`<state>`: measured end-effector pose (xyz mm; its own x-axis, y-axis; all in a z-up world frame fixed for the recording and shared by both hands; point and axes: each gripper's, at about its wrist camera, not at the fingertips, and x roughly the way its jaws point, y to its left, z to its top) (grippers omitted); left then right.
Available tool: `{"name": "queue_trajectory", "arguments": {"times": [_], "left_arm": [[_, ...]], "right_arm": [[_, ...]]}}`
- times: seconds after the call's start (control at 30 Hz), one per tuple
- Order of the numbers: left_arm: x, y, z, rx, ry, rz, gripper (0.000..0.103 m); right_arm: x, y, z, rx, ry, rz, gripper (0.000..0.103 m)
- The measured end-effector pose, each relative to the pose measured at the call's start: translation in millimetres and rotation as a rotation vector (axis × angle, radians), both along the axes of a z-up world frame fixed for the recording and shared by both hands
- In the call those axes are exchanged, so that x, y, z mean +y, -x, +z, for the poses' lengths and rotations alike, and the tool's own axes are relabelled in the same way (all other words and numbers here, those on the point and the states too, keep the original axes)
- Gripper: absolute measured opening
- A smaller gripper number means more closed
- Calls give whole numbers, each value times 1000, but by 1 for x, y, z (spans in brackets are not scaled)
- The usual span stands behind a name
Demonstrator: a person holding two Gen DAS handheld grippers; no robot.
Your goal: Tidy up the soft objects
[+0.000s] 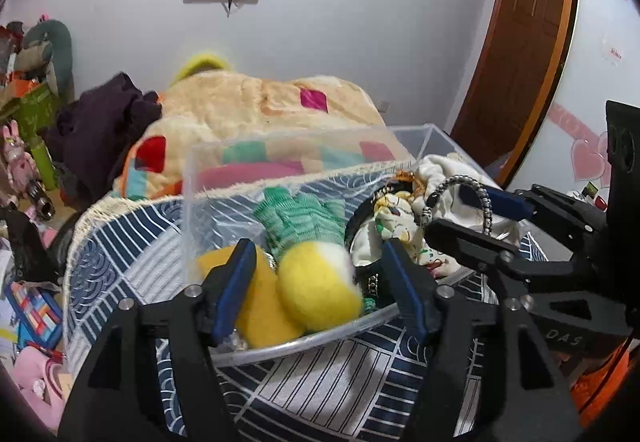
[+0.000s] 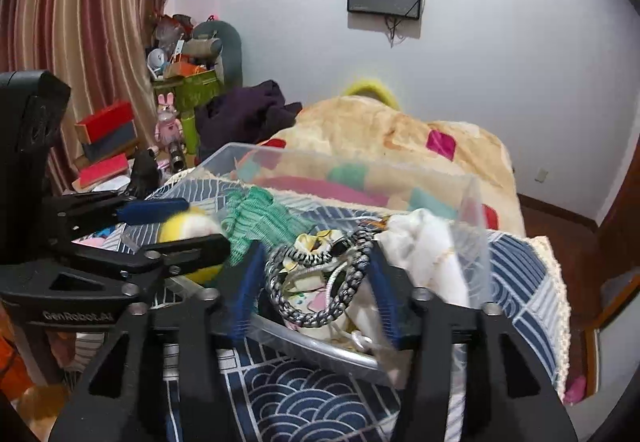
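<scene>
A clear plastic bin (image 1: 280,146) stands on a blue patterned blanket (image 1: 320,394) on the bed. In it lie a yellow-and-white plush ball (image 1: 316,282), a yellow sponge-like piece (image 1: 260,314), a green knit cloth (image 1: 304,214), a black belt, a printed white cloth (image 1: 400,218) and a braided black-and-white cord (image 2: 320,282). My left gripper (image 1: 320,294) is open, its fingers either side of the plush ball at the bin's near rim. My right gripper (image 2: 316,282) is open around the braided cord over the bin's right part (image 2: 476,226).
A beige quilt with coloured patches (image 1: 260,102) and a dark purple garment (image 1: 104,130) lie behind the bin. A cluttered shelf, boxes and toys (image 2: 180,82) stand at the left by a striped curtain. A wooden door (image 1: 520,42) is at the right.
</scene>
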<state>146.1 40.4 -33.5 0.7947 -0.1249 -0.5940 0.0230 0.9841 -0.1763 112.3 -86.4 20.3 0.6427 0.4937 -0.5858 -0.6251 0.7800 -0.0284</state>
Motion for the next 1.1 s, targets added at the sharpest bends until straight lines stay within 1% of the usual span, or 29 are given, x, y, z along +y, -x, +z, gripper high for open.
{"name": "queue_trajectory", "arguments": {"times": [0.03,0.1,0.13,0.17,0.27,0.37,0.5,0.53,0.6,0.73,0.8,0.83,0.87,1.0,1.1], "left_arm": [[0,3,3,-10,-5,3,67],[2,10,11,-38,-12,10,72],[3,12,14,-48,-16,17,75],[4,15,18,-59,-21,26,76],[7,24,29,-88,-12,38,76],[9,41,40,-144,-7,55,76],[5,64,52,-213,-23,66,76],[3,70,54,-232,-31,69,76],[0,82,58,-263,-40,68,76],[-10,100,63,-314,-32,51,85],[-15,111,65,-341,-47,49,91],[-18,117,66,-356,-56,56,97],[-20,123,66,-369,-60,64,100],[-23,133,65,-376,-54,58,102],[-26,136,63,-382,-64,62,102]], "right_arm": [[-1,2,2,-12,2,-5,64],[-3,7,8,-37,9,-10,67],[-3,7,9,-42,12,-10,71],[-3,8,10,-48,18,-14,76],[-4,9,14,-68,18,-35,78],[-14,16,22,-80,-32,-45,78],[-29,33,39,-123,-99,-49,78],[-32,39,44,-136,-114,-47,79],[-39,48,53,-162,-143,-48,84],[-50,65,63,-202,-192,-46,92],[-53,70,65,-210,-207,-47,99],[-53,72,65,-216,-212,-49,103],[-54,74,64,-224,-215,-51,103],[-55,80,60,-229,-211,-57,103],[-56,85,57,-237,-221,-64,103]]}}
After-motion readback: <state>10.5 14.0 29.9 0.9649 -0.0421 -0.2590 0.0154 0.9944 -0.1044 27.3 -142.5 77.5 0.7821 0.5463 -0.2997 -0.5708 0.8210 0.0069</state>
